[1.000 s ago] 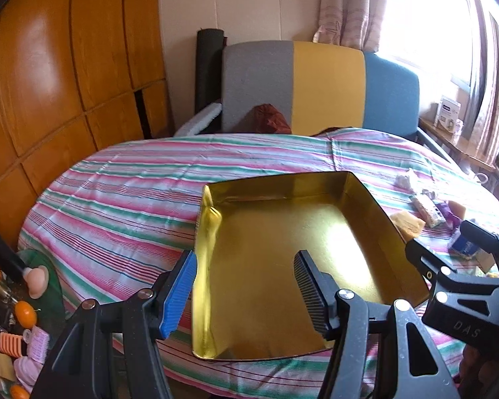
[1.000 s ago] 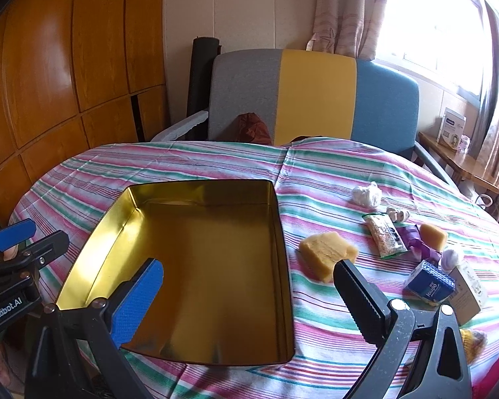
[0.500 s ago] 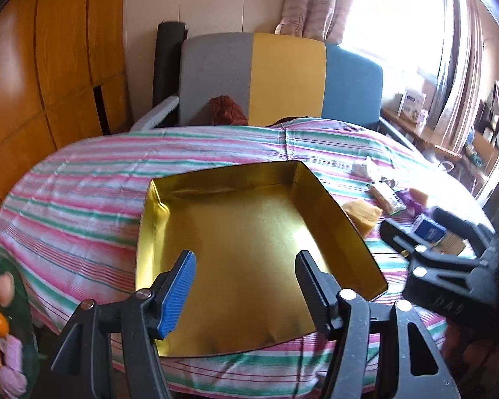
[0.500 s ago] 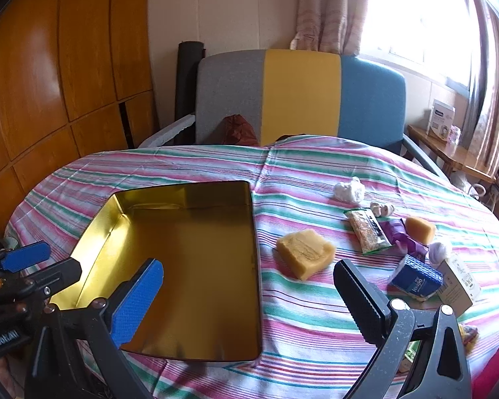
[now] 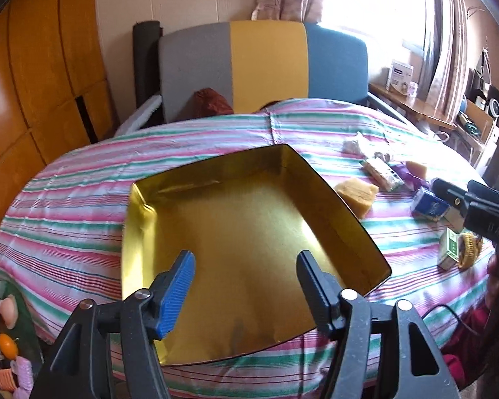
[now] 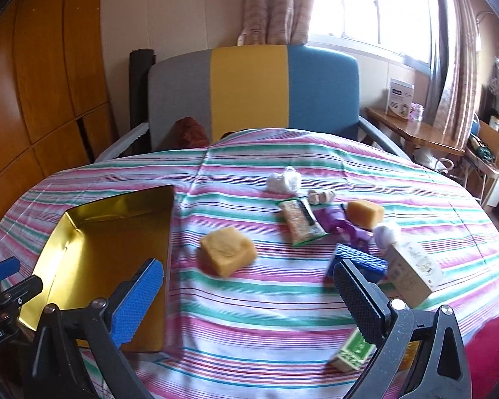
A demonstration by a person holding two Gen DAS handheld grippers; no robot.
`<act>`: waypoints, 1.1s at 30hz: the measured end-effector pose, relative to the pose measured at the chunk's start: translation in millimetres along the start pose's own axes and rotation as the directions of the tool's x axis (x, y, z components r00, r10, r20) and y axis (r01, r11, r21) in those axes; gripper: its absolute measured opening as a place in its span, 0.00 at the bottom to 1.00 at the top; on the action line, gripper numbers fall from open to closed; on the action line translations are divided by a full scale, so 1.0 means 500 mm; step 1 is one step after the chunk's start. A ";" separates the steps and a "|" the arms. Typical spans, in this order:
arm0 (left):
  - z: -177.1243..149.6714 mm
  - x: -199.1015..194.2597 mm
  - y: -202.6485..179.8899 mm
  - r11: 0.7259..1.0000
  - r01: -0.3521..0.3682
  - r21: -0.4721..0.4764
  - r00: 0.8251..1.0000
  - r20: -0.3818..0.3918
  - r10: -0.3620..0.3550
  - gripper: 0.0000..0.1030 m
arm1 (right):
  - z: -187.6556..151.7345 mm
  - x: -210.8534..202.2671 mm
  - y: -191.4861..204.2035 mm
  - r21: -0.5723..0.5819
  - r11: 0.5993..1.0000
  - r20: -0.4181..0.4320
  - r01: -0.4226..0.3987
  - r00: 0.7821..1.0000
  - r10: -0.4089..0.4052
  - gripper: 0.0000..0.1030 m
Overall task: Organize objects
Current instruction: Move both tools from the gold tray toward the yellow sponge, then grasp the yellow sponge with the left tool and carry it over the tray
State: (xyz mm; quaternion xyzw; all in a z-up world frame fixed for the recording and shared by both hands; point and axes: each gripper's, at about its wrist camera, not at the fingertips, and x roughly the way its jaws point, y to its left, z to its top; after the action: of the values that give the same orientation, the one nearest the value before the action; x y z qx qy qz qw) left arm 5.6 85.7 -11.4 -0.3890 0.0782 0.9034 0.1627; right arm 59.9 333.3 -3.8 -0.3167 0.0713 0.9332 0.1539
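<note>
An empty gold tin tray (image 5: 156, 219) lies on the striped tablecloth; it also shows in the right wrist view (image 6: 169, 212). My left gripper (image 5: 243, 266) is open and empty above the tray's near edge. My right gripper (image 6: 249, 279) is open and empty over the cloth, near a big yellow sponge (image 6: 228, 254). Right of the sponge lie a snack packet (image 6: 301, 221), a purple toy (image 6: 344, 224), a small yellow sponge (image 6: 364, 212), a blue box (image 6: 359, 261), a cream box (image 6: 414, 271), a white wad (image 6: 284, 181) and a green box (image 6: 351, 354).
A grey, yellow and blue chair (image 6: 249, 96) stands behind the table. A wooden wall (image 6: 40, 83) is on the left. A side shelf (image 6: 415, 131) with a white box is at the right. Small toys (image 5: 6, 312) lie low left of the table.
The right gripper has swung right, from over the tray to over the loose objects. The left gripper has pulled back a little and turned right, with more of the right-hand items in view.
</note>
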 end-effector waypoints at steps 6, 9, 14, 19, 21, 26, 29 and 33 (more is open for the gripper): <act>0.000 0.027 -0.011 0.999 0.042 -0.006 0.997 -0.069 -0.042 0.71 | 0.006 0.011 -0.123 0.111 0.993 -0.026 0.048 0.999 -0.045 1.00; 0.004 0.046 -0.019 0.997 0.082 -0.011 0.988 -0.133 -0.083 0.71 | 0.004 0.019 -0.205 0.200 0.975 -0.031 0.093 0.996 -0.089 1.00; 0.043 0.045 -0.060 0.983 0.181 0.040 0.975 -0.142 -0.173 0.71 | -0.014 0.032 -0.295 0.317 0.940 -0.029 0.125 0.992 -0.122 1.00; 0.102 0.070 -0.137 0.949 0.264 0.175 0.961 -0.134 -0.242 0.70 | -0.027 0.039 -0.331 0.425 0.902 -0.026 0.074 0.997 -0.069 1.00; 0.128 0.093 -0.176 0.925 0.306 0.227 0.949 -0.151 -0.277 0.70 | -0.026 0.034 -0.329 0.426 0.903 -0.012 0.061 0.998 -0.061 1.00; 0.172 0.180 -0.275 0.869 0.339 0.360 0.935 -0.232 -0.268 0.70 | -0.028 0.037 -0.340 0.465 0.885 -0.009 0.017 1.000 -0.015 1.00; 0.181 0.236 -0.310 0.853 0.337 0.398 0.931 -0.276 -0.239 0.71 | -0.029 0.041 -0.349 0.488 0.873 -0.007 -0.002 1.000 0.006 1.00; 0.187 0.292 -0.346 0.832 0.321 0.452 0.932 -0.308 -0.193 0.71 | -0.028 0.044 -0.349 0.488 0.873 -0.007 -0.019 1.000 0.026 1.00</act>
State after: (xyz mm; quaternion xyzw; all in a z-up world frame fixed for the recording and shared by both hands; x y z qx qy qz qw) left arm -90.3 306.6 -56.3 -0.4513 0.2733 0.7663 0.3666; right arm 109.2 499.8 -34.5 -0.2734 0.3089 0.8847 0.2171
